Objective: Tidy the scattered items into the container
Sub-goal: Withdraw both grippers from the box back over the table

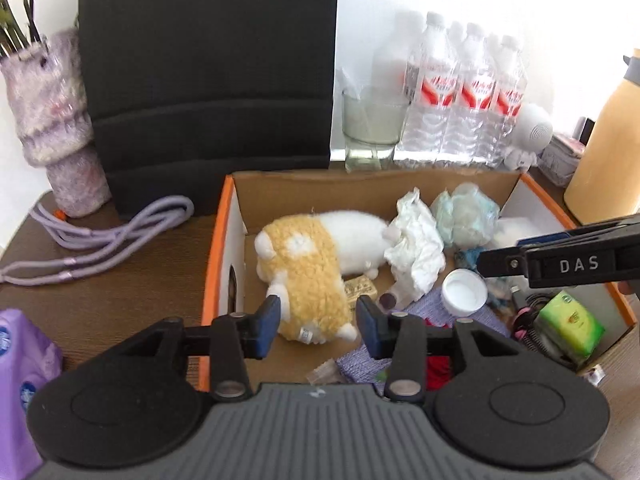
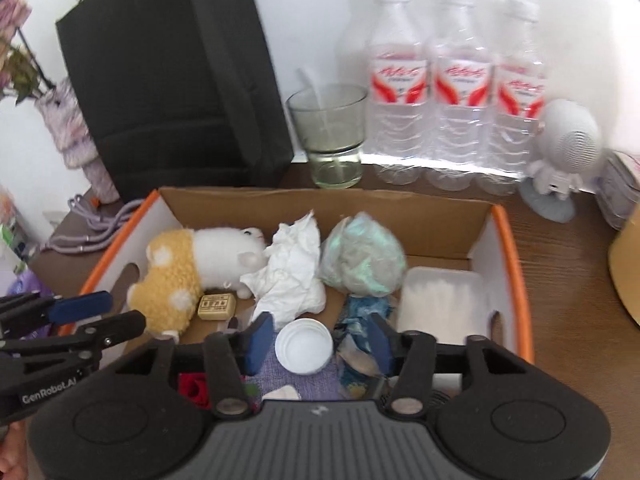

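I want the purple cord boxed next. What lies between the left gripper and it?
The box's orange-edged left wall does: the left gripper hangs open over the box beside the plush, and the cord lies on the table left of that wall. Nothing else visible intervenes.

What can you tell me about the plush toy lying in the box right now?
The plush toy is a soft animal with a curly yellow fleece part, white spots and a smooth white fluffy part. It lies on its side on the floor of the cardboard box, in the left half. A crumpled white tissue presses against its white end, and a small tan block sits against its underside. The left gripper hovers open over its yellow end, fingers either side, not gripping.
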Demonstrator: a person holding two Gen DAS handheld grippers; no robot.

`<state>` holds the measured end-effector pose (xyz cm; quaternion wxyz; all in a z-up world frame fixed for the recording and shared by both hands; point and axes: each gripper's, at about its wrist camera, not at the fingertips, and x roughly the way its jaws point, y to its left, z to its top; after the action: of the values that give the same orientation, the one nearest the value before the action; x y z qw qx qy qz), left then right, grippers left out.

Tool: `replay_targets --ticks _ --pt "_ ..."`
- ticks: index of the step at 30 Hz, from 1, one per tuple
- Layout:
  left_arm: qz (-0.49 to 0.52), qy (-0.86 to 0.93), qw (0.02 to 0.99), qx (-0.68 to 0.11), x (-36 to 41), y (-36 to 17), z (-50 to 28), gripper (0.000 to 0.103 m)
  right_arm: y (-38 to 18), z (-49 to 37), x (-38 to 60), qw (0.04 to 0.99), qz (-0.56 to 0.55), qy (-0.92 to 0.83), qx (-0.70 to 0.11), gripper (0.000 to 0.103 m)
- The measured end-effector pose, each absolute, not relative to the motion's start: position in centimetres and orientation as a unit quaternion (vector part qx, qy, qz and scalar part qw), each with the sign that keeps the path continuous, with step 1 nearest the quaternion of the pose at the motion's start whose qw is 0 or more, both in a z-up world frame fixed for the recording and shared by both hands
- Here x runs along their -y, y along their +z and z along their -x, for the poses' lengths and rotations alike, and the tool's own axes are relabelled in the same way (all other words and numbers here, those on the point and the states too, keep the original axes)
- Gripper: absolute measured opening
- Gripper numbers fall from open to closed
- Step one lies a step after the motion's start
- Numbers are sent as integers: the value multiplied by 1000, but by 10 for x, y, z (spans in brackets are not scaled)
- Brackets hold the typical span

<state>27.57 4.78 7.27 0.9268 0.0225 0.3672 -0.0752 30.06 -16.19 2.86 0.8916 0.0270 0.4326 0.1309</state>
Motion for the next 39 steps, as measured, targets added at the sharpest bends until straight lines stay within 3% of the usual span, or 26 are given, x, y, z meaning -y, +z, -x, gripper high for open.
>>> replay_targets --ticks 2,5,8,11,13,18,28,35,39 --pt "-16 -63 929 -364 -47 81 -270 74 35 -294 167 892 -28 120 -435 63" --pt "-24 -38 936 -350 -40 95 -255 74 45 -275 175 893 -45 106 -435 63" --pt "-38 -11 948 -315 -30 108 -230 82 62 -247 183 906 -57 105 -406 66" --pt "-19 -1 969 -247 -28 118 -198 84 76 -210 183 939 -35 110 -324 67" --pt "-3 -2 980 -197 -27 121 -175 86 81 -183 183 960 -21 118 -254 74" --pt "-15 -12 986 -164 -18 127 -135 88 87 -135 190 977 -32 122 -173 79" --pt "-23 -45 986 -160 -16 110 -20 103 67 -18 196 983 -13 115 -145 84" --pt "-60 -59 977 -195 -10 42 93 103 -4 101 207 972 -18 135 -190 84" --pt "-55 -84 970 -223 -10 26 101 103 -15 121 213 969 -9 136 -207 84"
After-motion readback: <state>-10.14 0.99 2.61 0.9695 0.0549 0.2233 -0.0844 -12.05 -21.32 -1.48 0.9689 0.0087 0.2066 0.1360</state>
